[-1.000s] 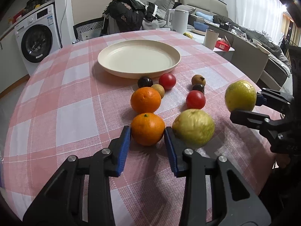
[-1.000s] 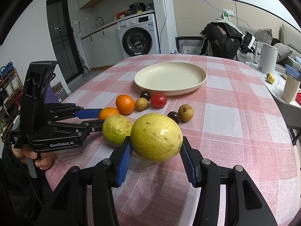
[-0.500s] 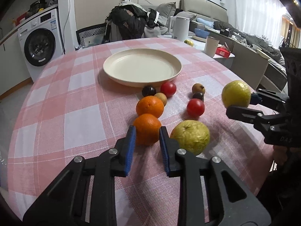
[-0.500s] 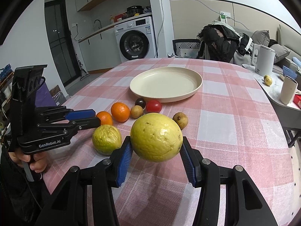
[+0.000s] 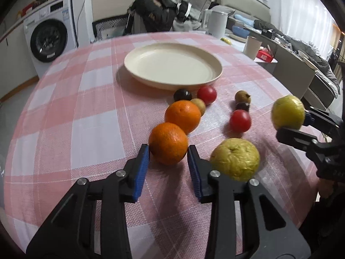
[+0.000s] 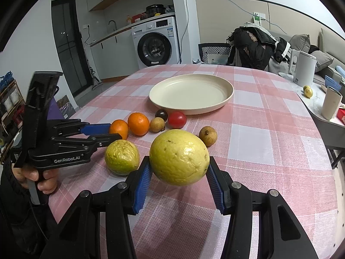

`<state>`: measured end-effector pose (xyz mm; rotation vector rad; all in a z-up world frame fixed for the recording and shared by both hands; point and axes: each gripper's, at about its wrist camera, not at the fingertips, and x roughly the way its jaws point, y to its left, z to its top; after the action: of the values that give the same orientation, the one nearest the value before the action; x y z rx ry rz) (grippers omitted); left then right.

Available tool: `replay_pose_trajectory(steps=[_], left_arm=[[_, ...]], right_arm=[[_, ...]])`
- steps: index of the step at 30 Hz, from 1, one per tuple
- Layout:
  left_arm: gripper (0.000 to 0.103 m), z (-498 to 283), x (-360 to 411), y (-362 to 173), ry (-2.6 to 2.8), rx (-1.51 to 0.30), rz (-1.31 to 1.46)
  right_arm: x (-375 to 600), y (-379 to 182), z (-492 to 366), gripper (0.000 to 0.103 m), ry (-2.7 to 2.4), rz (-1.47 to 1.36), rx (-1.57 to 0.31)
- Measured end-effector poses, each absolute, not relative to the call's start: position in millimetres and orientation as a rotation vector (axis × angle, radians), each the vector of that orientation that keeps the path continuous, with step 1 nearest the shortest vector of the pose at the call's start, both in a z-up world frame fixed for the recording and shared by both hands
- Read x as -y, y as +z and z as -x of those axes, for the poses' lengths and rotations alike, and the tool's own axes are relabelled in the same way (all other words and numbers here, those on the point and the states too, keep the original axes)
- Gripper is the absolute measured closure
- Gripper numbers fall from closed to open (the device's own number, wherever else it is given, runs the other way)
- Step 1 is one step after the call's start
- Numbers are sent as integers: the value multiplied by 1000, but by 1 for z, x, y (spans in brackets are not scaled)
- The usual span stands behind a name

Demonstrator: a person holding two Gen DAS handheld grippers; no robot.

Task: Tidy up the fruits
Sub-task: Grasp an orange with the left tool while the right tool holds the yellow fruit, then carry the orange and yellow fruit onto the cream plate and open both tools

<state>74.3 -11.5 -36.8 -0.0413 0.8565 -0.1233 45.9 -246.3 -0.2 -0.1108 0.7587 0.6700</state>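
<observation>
My left gripper (image 5: 168, 151) stands low over the pink checked table, and its jaws are opening. The near orange (image 5: 168, 143) rests on the cloth with its near side between the blue fingertips, which flank it without a clear squeeze. A second orange (image 5: 182, 116) lies just behind it. A bumpy green fruit (image 5: 236, 158) sits to the right of the right finger. My right gripper (image 6: 178, 161) is shut on a big yellow-green fruit (image 6: 179, 156), held off the table. The cream plate (image 5: 217, 73) at the back holds nothing.
Two red tomatoes (image 5: 206, 95) (image 5: 240, 120), two dark fruits (image 5: 182, 95) (image 5: 242, 106) and two small brown fruits (image 5: 242, 96) (image 5: 198, 105) lie between the oranges and the plate. A kettle (image 6: 304, 69) and a cup (image 6: 332, 102) stand beyond the table's right edge.
The left jaws narrowed to almost shut just short of the near orange, then widened again, and their tips now flank it. The right gripper kept still with its fruit.
</observation>
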Motion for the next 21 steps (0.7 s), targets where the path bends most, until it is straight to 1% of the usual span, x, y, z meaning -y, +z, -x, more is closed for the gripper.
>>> replay_pose_trajectory(steps=[8,21], left_arm=[[71,-86,7,-41,-118,-870,66],[73,-70,-3,-29,-101,-797,90]], right_arm=[[247,1,-46,52,667,110,-760],[251,4,-48,52,658,93,-753]])
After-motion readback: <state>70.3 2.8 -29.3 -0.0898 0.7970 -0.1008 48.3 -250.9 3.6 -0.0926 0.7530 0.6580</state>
